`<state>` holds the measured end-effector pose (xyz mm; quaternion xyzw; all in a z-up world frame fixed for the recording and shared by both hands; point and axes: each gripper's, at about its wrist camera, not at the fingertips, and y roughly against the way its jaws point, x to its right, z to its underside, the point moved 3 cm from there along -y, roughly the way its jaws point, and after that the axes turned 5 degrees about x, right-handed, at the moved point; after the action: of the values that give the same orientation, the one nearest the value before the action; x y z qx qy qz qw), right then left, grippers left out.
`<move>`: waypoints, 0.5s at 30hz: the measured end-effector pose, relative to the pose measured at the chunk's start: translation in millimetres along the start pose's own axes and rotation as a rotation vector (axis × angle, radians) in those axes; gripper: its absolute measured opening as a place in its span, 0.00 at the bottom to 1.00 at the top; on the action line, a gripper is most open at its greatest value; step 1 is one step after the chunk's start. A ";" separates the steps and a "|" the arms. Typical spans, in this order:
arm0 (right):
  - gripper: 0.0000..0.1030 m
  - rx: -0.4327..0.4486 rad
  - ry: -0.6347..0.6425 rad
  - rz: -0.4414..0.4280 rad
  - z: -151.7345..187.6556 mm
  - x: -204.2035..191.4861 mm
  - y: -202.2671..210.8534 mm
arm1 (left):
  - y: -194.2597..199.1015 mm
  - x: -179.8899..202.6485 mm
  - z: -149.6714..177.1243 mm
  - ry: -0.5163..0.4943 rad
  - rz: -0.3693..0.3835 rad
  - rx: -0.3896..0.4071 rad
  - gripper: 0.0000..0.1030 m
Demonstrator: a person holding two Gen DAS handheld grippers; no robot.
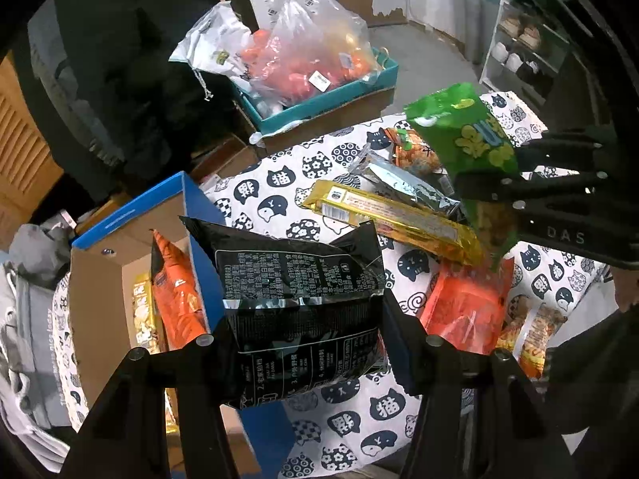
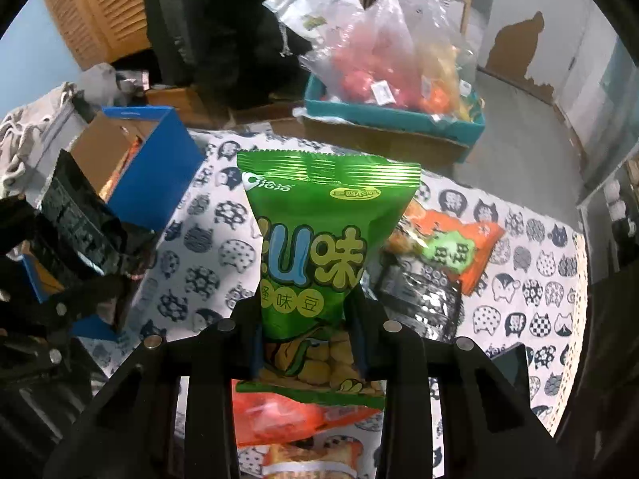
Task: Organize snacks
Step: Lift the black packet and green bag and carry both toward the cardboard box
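My left gripper (image 1: 303,331) is shut on a black snack packet (image 1: 299,299) and holds it above the table, just right of the open blue box (image 1: 131,215). The box holds an orange packet (image 1: 175,299) and a gold one. My right gripper (image 2: 307,315) is shut on a green bean-snack packet (image 2: 319,247), held upright above the table; it shows at the right of the left wrist view (image 1: 467,135). In the right wrist view the black packet (image 2: 80,231) and blue box (image 2: 151,167) are at the left.
On the cat-print tablecloth (image 1: 279,183) lie a gold bar packet (image 1: 391,215), a silver packet (image 1: 403,183), orange packets (image 1: 467,311) and others. A teal box (image 1: 339,95) with plastic bags stands beyond the table. White shelves (image 1: 523,48) stand at far right.
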<state>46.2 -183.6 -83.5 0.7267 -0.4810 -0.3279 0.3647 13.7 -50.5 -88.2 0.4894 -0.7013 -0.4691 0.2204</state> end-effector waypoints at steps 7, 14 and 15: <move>0.31 0.016 0.017 -0.018 -14.8 -21.9 1.3 | 12.9 -18.5 5.1 0.014 -0.021 0.036 0.57; 0.31 0.022 0.044 -0.050 -28.5 -49.8 -2.0 | 22.6 -39.2 12.2 0.044 -0.036 0.065 0.57; 0.31 0.024 0.049 -0.053 -30.6 -54.2 -2.4 | 23.7 -41.7 13.5 0.047 -0.040 0.068 0.57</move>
<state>55.2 -125.5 -62.9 0.7514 -0.4562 -0.3138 0.3589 9.7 -5.4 -67.5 0.5212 -0.7017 -0.4377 0.2108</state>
